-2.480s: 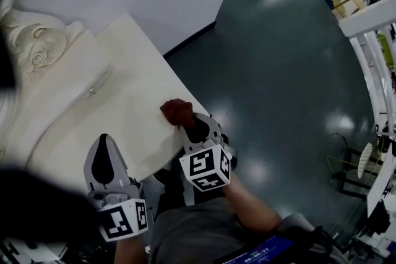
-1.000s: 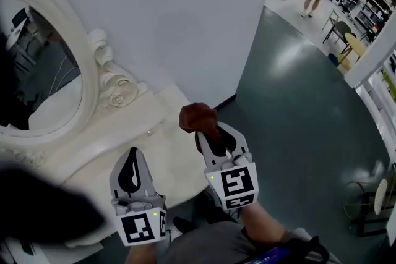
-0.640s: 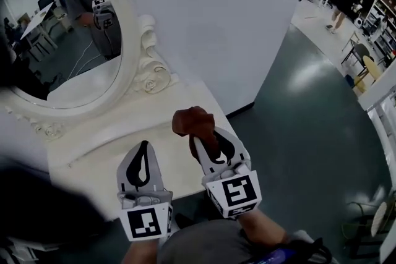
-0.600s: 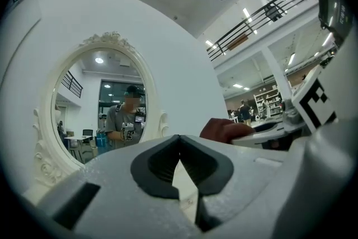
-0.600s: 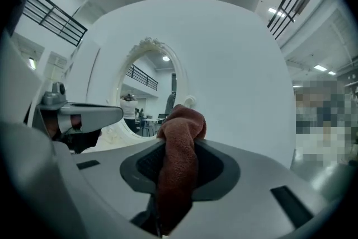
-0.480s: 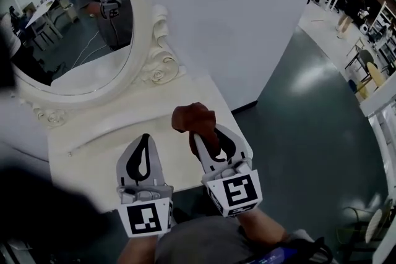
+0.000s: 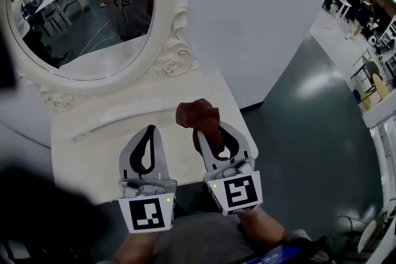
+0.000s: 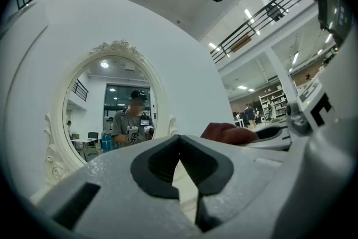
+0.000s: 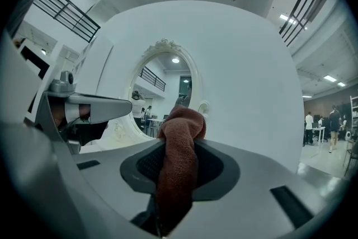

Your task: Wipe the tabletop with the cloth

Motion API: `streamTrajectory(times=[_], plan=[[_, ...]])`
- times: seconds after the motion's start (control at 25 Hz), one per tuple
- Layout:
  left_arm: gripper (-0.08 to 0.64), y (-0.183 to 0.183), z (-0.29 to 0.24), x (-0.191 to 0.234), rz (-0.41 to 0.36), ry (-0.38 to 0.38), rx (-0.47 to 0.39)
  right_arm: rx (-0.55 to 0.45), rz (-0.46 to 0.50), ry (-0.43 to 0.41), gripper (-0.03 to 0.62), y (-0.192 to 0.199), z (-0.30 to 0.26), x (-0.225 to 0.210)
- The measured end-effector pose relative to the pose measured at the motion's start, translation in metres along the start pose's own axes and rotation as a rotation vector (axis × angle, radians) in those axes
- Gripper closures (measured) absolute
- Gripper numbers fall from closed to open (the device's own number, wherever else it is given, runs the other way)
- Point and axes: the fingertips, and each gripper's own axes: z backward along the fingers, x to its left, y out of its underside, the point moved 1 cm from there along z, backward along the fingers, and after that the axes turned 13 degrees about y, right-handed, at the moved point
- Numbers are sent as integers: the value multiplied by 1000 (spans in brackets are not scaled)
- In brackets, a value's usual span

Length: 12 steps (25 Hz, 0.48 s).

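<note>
From where I stand, both grippers sit side by side, noses toward twelve o'clock. The left gripper has its jaws pressed together on nothing. At its three o'clock, the right gripper clamps the cloth. The right forearm trails toward five o'clock; the left forearm is barely visible.

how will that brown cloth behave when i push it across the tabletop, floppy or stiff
Likely floppy: the cloth bunches into a soft lump above the right tongs, which are shut on it. Its towel-like weave suggests it may drag and fold rather than glide on the tabletop. Probably light: one pinch holds the whole wad up.
</note>
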Motion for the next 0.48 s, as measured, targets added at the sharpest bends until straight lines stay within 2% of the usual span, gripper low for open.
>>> streamTrajectory(times=[0.48], plan=[[549, -1, 0, 2, -5, 2, -9, -11, 17, -15, 489, -2, -1, 6]])
